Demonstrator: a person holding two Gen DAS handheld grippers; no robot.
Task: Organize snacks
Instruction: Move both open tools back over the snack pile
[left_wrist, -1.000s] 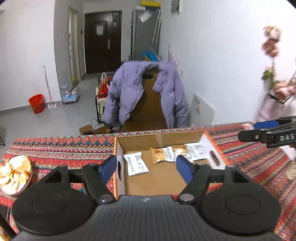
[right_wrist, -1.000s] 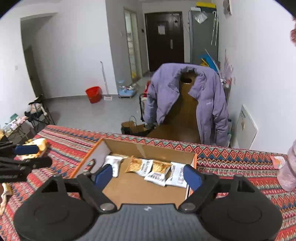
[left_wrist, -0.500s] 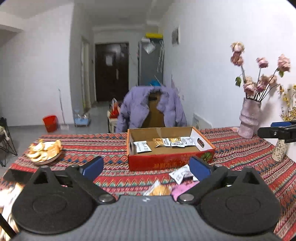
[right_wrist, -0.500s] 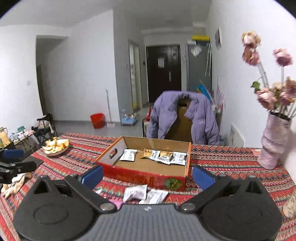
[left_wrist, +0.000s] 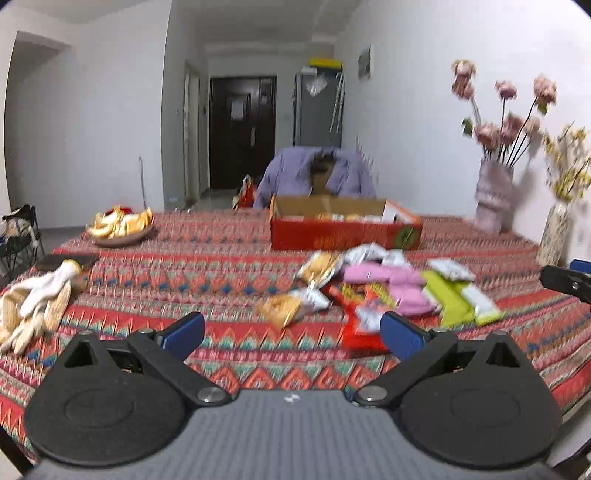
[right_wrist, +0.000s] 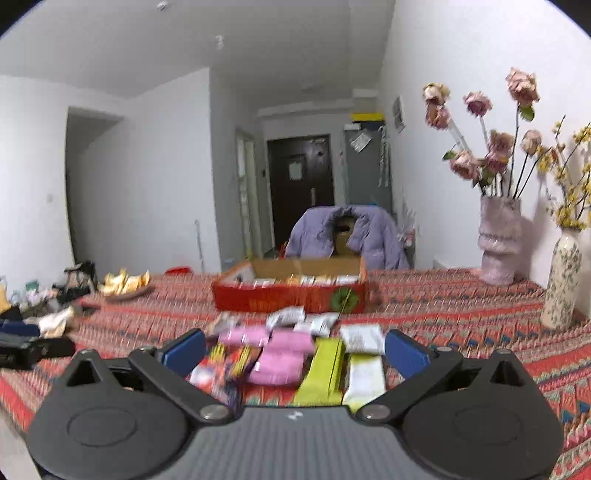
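Both grippers empty right now; we're staged in front of the loose snack pile, nothing picked yet.

Left to right in the left wrist view: white gloves (left_wrist: 35, 299) lie at the table's left edge, and a bowl of peels (left_wrist: 120, 227) sits farther back. Neither looks like part of the job, and both are well apart from the work area. Our left gripper (left_wrist: 291, 330) is spread wide with only tablecloth (left_wrist: 207, 258) between the pads. Its jaws have just been opening, and we read that as prep for a flat packet. A gold-and-white packet (left_wrist: 284, 308) lies just ahead of it, the nearest candidate.

Center back: the red cardboard box (left_wrist: 345, 236) is open-topped and already holds a row of packets along its far wall. We take it as the destination, so the loose ones go in beside them.

The pile sits between us and the box: pink packs (right_wrist: 280, 354), green packs (right_wrist: 325, 369) and white sachets (right_wrist: 360, 338), overlapping, some tilted. Blur hides the labels.

Our right gripper (right_wrist: 293, 352) is also fully spread, with the pink and green packs framed between its pads but untouched. Its jaws have likewise just been opening. Overlap risks grabbing two at once.

Far right: two flower vases (right_wrist: 498, 240) stand near the wall, clear of the path to the box.
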